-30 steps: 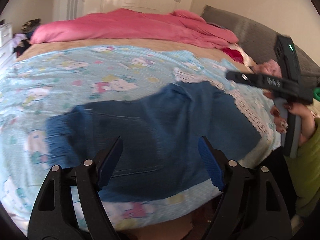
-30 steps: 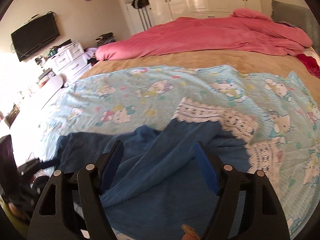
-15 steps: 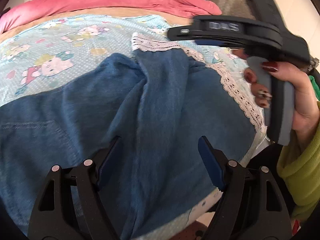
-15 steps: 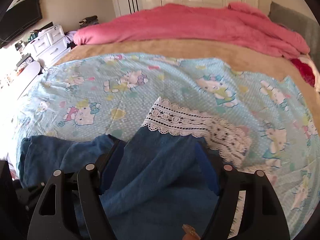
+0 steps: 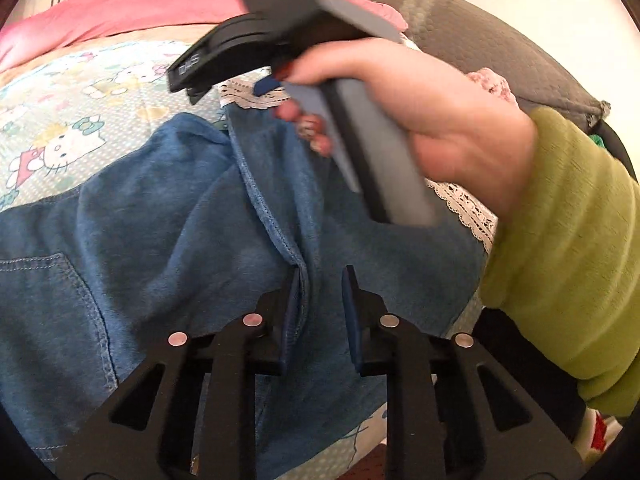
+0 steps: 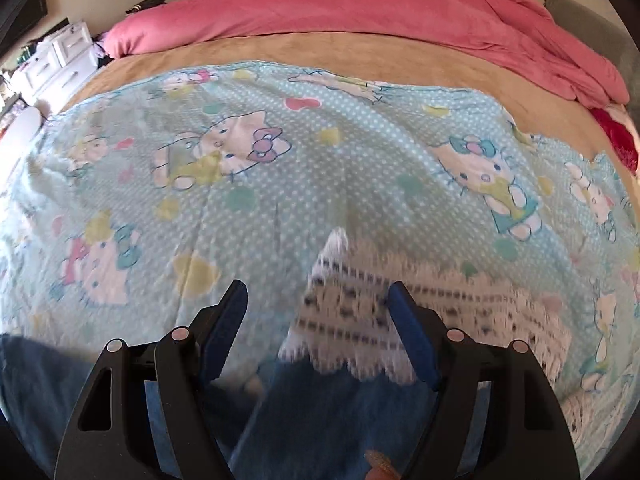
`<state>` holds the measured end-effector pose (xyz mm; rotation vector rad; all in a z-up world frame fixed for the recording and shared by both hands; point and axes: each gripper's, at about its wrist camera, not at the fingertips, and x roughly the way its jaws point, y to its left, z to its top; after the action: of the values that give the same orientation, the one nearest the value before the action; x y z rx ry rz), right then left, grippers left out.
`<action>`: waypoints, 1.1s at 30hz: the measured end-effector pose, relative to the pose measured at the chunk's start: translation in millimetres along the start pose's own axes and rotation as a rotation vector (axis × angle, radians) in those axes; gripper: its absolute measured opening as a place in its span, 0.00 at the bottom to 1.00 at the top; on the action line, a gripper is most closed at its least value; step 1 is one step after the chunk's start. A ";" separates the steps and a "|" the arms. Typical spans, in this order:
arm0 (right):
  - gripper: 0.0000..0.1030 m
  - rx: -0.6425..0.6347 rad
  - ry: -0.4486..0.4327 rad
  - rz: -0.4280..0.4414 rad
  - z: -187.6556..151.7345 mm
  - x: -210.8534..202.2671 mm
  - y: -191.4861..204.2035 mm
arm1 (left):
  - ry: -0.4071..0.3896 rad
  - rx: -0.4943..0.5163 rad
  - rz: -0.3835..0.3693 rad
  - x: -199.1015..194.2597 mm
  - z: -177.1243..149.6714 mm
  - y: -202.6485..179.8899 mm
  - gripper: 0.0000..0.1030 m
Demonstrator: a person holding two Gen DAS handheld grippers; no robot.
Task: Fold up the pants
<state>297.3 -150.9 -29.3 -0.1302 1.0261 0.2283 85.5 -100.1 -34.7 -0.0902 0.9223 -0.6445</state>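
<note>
Pants (image 5: 168,216) lie across the cartoon sheet (image 6: 280,184), filling centre and left of left-wrist frame; leg runs up-frame to lace hem (image 6: 360,312). Left gripper (image 5: 320,304) closing on denim fold btwn jaws, bottom centre. Right gripper (image 6: 316,320), spread, straddles the hem, so it's nearer.

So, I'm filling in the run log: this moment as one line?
left gripper: closing on pants fold | right gripper: open over lace hem
</note>
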 end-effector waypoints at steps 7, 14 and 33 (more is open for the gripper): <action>0.32 -0.043 -0.014 -0.103 5.6 15.4 -7.2 | -0.004 0.001 0.008 2.9 -0.2 -0.9 0.14; 0.08 0.088 -0.098 0.020 -2.4 -28.6 -55.0 | -0.038 -0.021 0.052 -8.5 -2.0 11.0 0.22; 0.08 0.490 -0.208 0.184 -140.2 -160.1 -179.7 | -0.079 0.123 0.078 -45.0 -10.5 4.7 0.01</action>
<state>145.9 -375.3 36.2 0.4257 0.8604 0.1474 60.2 -69.3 -10.7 0.0302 0.8040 -0.6195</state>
